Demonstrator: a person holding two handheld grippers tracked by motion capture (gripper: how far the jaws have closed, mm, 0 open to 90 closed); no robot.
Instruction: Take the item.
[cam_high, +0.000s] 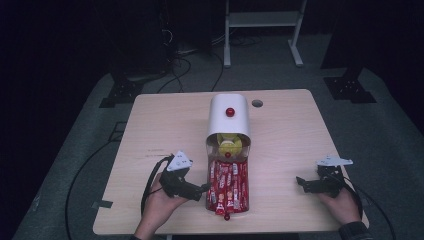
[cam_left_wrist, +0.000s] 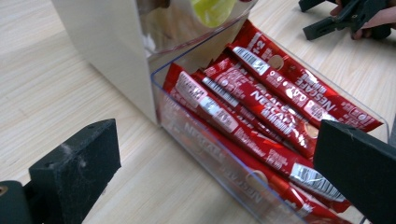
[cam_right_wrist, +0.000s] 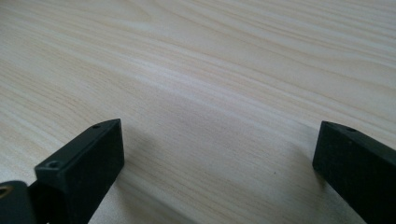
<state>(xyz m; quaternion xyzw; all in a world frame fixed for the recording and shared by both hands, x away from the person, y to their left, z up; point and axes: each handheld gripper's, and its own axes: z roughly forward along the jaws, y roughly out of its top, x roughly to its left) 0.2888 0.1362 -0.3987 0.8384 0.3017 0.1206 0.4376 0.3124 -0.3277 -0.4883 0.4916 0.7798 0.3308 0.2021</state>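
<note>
Left gripper (cam_high: 204, 188) wide open, touching the left wall of the pulled-out clear drawer (cam_left_wrist: 205, 154) full of red coffee sticks (cam_left_wrist: 261, 107) under the white box (cam_high: 229, 117) — right gripper (cam_high: 300, 182) also open, holding nothing, well apart over the bare table (cam_high: 285, 130).

The red coffee stick packets (cam_left_wrist: 261, 100) in the clear drawer (cam_left_wrist: 205, 140) carried the brand "NESCAFE" in white letters along their length. One packet near the drawer's far side (cam_left_wrist: 299, 88) also showed "12". Barcodes on them were too small to read.
</note>
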